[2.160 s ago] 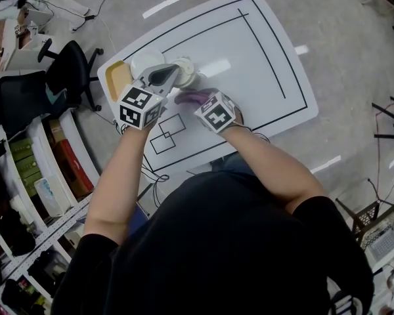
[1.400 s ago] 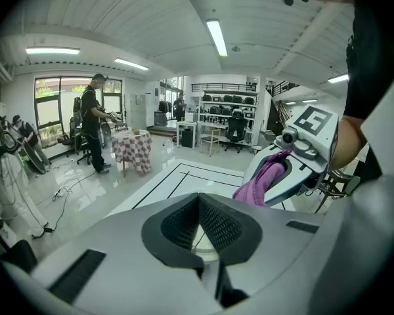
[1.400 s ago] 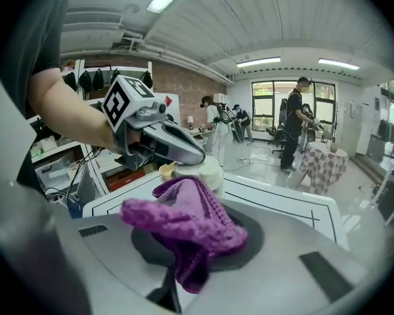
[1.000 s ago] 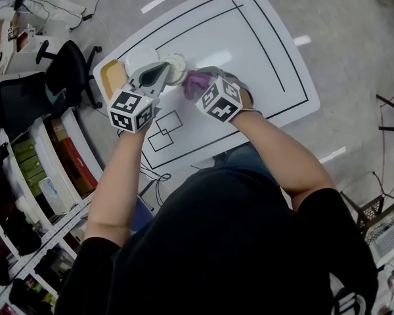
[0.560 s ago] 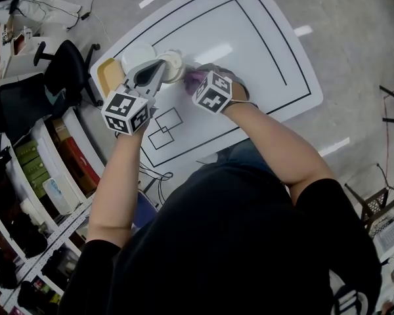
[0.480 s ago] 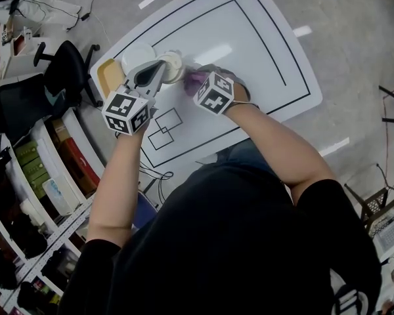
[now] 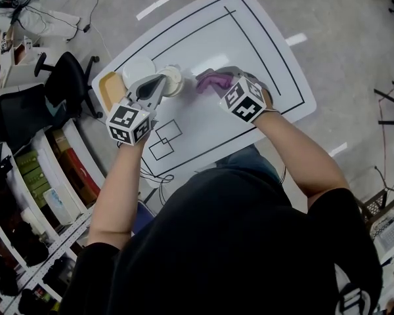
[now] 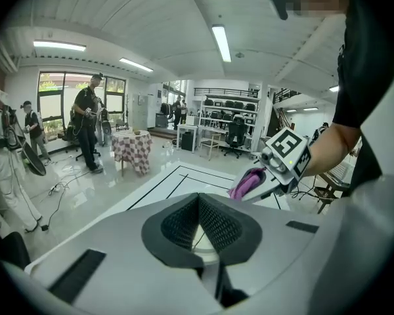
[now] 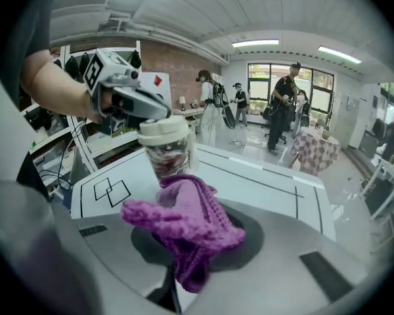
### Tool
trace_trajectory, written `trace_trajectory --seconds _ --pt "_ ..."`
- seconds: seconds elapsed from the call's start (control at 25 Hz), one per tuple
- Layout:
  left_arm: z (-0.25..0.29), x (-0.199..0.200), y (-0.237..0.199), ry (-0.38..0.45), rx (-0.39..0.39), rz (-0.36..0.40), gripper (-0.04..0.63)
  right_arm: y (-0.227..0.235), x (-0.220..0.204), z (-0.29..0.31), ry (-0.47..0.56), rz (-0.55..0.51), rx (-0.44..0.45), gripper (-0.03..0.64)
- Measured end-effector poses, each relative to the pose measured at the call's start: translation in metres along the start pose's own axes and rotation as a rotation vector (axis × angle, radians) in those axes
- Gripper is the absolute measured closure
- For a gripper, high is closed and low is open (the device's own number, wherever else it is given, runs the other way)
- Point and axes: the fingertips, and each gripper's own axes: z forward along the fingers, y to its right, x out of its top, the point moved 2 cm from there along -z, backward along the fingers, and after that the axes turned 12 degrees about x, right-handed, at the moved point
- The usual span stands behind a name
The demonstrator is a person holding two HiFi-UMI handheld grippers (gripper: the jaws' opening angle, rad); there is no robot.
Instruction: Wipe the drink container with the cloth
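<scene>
Drink container (image 9: 167, 146) look: a cup with a cream lid and a dark, speckled side.
Drink container pose: it stands straight up, lid on top.
Drink container hold: your left tool (image 7: 159, 85) pinches it up by the lid.
Cloth (image 9: 184, 225) look: purple, knitted, all bunched up.
Cloth hold: your right tool (image 7: 218, 79) pinches it, and it flops out over the jaws.
Cloth place: near the cup, on its right in the head view, not touching.

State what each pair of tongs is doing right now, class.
Left tongs: closed on the lidded drink cup.
Right tongs: closed on the purple cloth.
</scene>
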Motion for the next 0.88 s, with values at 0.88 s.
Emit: trace_trajectory --seconds 0.88 --pt "0.005 -0.002 -0.009 0.039 0.004 -0.019 0.574 0.026 0.028 0.099 -0.007 -0.050 0.096 0.548"
